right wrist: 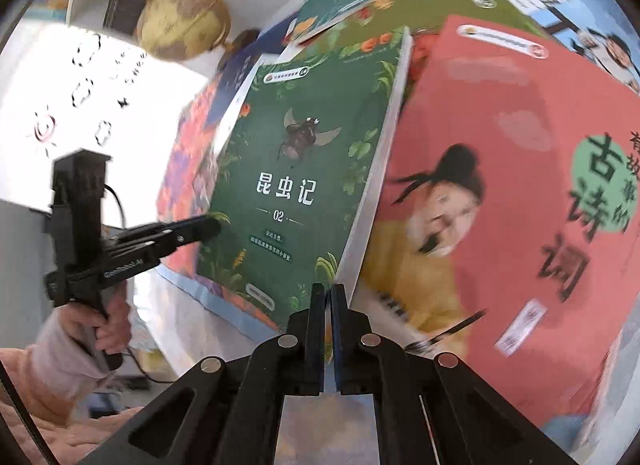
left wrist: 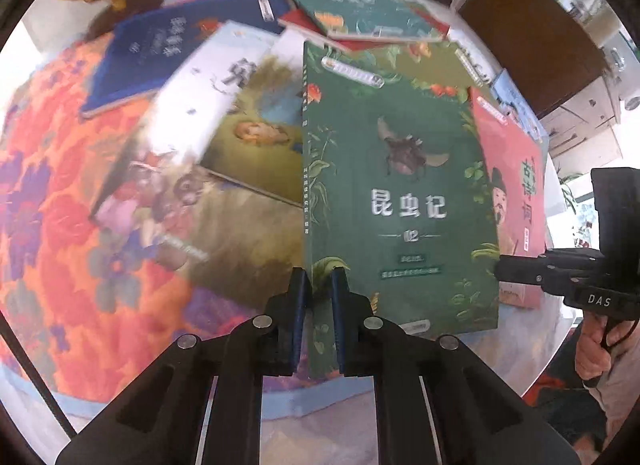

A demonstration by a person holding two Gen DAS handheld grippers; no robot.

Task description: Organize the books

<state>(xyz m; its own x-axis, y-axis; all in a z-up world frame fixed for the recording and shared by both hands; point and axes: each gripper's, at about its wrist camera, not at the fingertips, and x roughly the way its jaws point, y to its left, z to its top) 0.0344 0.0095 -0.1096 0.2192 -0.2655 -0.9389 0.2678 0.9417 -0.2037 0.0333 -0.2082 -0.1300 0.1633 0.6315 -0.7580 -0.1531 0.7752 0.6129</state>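
Observation:
A dark green insect book [left wrist: 400,193] is lifted off the table; my left gripper [left wrist: 320,281] is shut on its spine corner. It also shows in the right wrist view [right wrist: 296,185], where my right gripper [right wrist: 328,293] is shut on its lower right corner. A pink poetry book [right wrist: 500,205] lies flat just right of it, also in the left wrist view [left wrist: 516,201]. More books lie scattered: a picture book [left wrist: 192,137], a blue book [left wrist: 160,53] and a teal book [left wrist: 352,9].
The table has a floral orange cloth [left wrist: 60,193]. A yellow globe [right wrist: 180,21] stands at the back. A brown cabinet [left wrist: 528,41] is behind the table. The other hand-held gripper [left wrist: 560,273] shows at the right.

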